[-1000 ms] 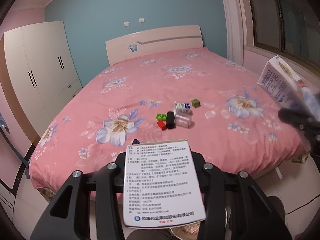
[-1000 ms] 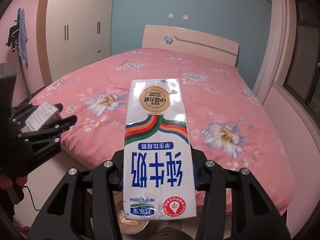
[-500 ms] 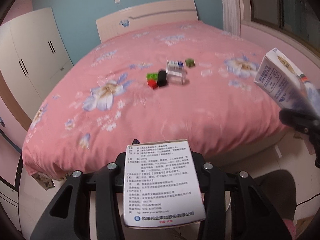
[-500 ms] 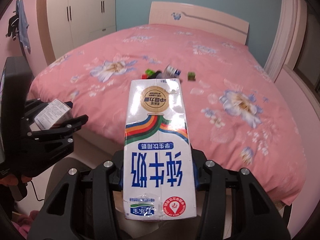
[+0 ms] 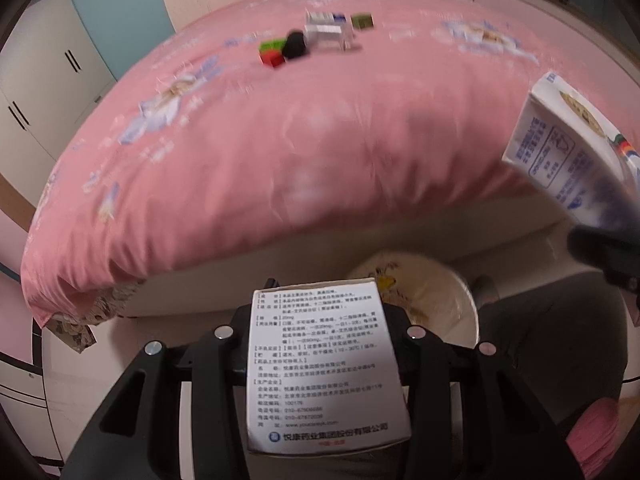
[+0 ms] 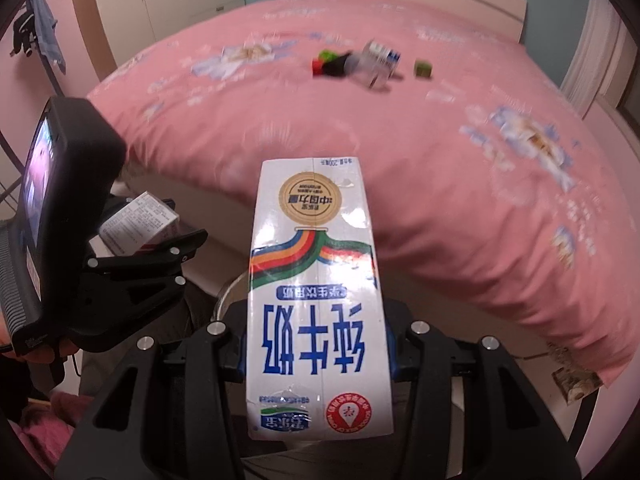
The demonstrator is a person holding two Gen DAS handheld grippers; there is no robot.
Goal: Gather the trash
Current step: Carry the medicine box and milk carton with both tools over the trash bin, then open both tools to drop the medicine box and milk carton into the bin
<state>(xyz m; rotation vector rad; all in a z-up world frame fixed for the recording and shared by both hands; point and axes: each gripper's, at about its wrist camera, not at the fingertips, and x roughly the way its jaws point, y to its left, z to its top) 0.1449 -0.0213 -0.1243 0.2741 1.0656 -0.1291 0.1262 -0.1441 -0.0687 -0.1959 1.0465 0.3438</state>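
Pink bedding with blue flowers is covering the big bed [image 5: 280,152], which is filling most of both views past the fingers.

Both hands are carrying trash to the bin. The left gripper [image 5: 320,364] is holding a white medicine box [image 5: 324,364], with its fingers clamped on the two sides of the box. The right gripper [image 6: 316,352] is holding a milk carton [image 6: 316,300] the same way, squeezed between its fingers. Each load is sticking out forward past the fingertips.

A pale round bin [image 5: 436,300] is sitting on the floor, just ahead of and below the left fingers. In the right view only a thin curved edge of it [image 6: 228,294] is peeking out beside the carton.

Next, I think each load needs to be hanging right over the bin's mouth, and then the fingers need to be opening so it drops in.

More small things [image 5: 316,38] are lying far ahead on the bed: coloured blocks, a black piece and a little box. They are blurry, so I cannot tell exactly what they are. The carton is hiding most of the bin in the right view. What is inside the bin is hard to make out.
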